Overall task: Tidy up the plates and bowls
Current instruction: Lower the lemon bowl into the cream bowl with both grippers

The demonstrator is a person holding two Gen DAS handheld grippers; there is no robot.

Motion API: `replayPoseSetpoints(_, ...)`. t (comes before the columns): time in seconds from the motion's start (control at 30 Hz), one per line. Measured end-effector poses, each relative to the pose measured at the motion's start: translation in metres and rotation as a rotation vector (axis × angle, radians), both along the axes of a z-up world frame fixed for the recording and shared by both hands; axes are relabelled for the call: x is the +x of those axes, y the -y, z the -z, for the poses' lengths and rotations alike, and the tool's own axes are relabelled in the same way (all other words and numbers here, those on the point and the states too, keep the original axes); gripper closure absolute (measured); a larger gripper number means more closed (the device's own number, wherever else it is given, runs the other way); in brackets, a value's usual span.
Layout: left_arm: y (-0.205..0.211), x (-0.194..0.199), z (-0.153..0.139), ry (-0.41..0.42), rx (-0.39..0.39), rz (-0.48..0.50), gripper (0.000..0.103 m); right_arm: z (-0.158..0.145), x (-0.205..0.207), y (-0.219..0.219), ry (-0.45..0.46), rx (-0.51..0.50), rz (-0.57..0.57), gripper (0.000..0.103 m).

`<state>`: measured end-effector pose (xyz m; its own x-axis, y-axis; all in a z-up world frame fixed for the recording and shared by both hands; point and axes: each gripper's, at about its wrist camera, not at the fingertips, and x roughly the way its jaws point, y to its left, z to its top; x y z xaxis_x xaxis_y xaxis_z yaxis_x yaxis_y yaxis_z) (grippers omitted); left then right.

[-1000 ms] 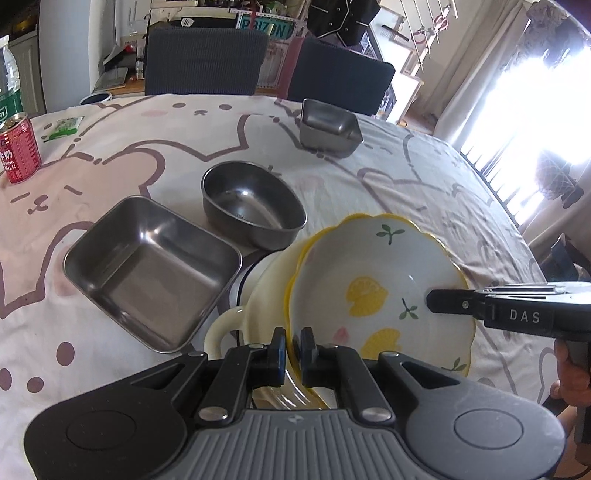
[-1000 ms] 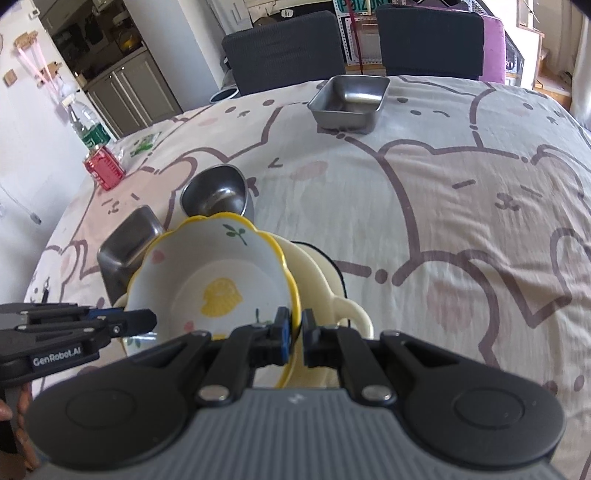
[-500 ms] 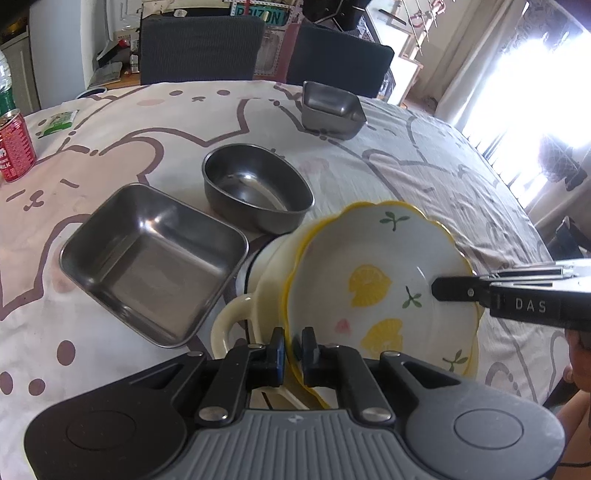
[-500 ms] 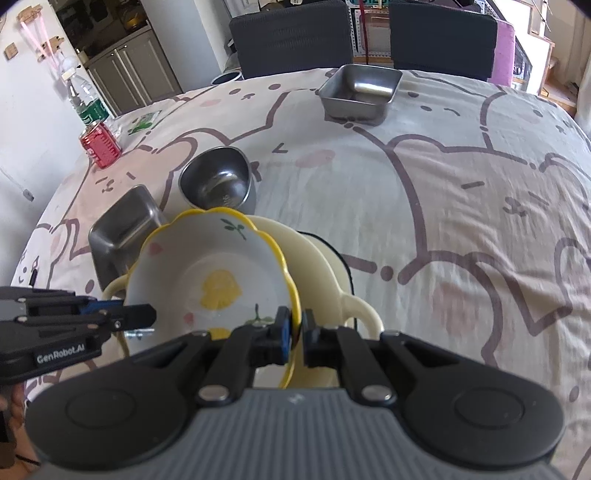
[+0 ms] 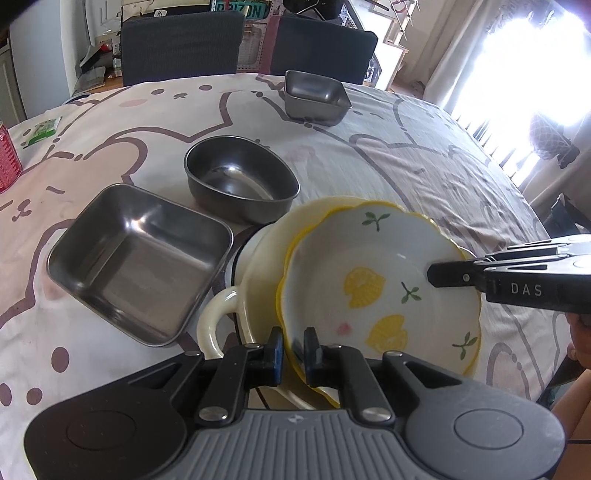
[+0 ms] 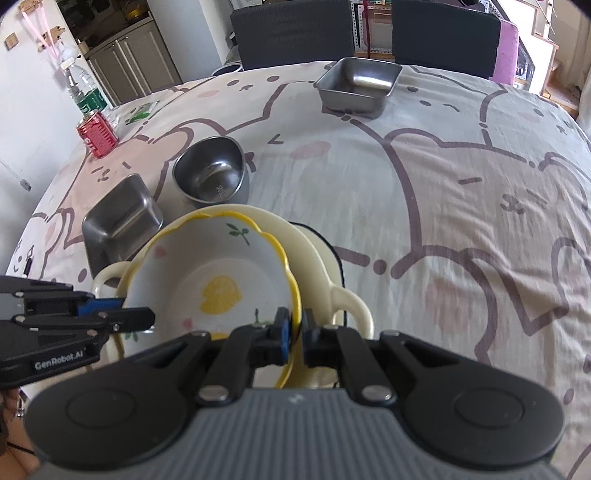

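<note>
The surface (image 6: 461, 192), draped in a bear-print cloth, is spreading out ahead of me, and its widest open stretch is lying to my right and beyond the dishes, running toward the far square tin (image 6: 358, 88) near the back edge by the two chairs (image 6: 291, 33).

Nearest me, a cream two-handled pot (image 6: 325, 266) is sitting on the cloth, one handle sticking out on each side. Over its mouth I am holding the lemon bowl (image 6: 218, 280), a scalloped dish with a yellow rim, tilted rather than flat. My left claw (image 5: 293, 347) is pinching the bowl's near rim, one finger inside and one outside. My right claw (image 6: 295, 328) is clamping the opposite rim the same way, and in the left wrist view its tip is showing against the inner wall of the bowl.

Just to the left of the pot, the near square tin (image 5: 136, 258) is resting with its corner close to the pot's handle, a narrow strip of cloth showing between them. The round steel bowl (image 5: 240, 184) is standing just behind the pot, nearly touching its far edge.

A red can (image 6: 96, 134) is standing near the left edge of the surface, with a water bottle (image 6: 83, 92) just behind it.
</note>
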<state>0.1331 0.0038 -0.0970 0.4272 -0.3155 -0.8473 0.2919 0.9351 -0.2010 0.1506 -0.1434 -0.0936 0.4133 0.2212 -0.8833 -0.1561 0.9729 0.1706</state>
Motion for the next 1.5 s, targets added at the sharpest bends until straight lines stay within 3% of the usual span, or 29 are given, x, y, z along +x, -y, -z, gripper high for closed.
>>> replayPoseSetpoints(0.67,-0.012,-0.003,-0.011,0.028,-0.022,-0.023,0.091,0.015,0.011,-0.008,-0.033,-0.020,-0.008,0.092)
replayPoseSetpoints(0.9,-0.010,-0.003,-0.008,0.016,-0.014,-0.007,0.091,0.018,0.012,-0.001,-0.059,0.027,0.010,0.093)
replayPoseSetpoints(1.23,-0.009,-0.003,-0.007,0.015,-0.016,-0.007,0.090,0.013,0.010,0.010,-0.082,0.079,0.028,0.090)
replayPoseSetpoints(1.5,-0.010,-0.002,-0.008,0.012,-0.016,-0.006,0.089,0.000,0.001,0.017,-0.036,0.086,0.002,0.089)
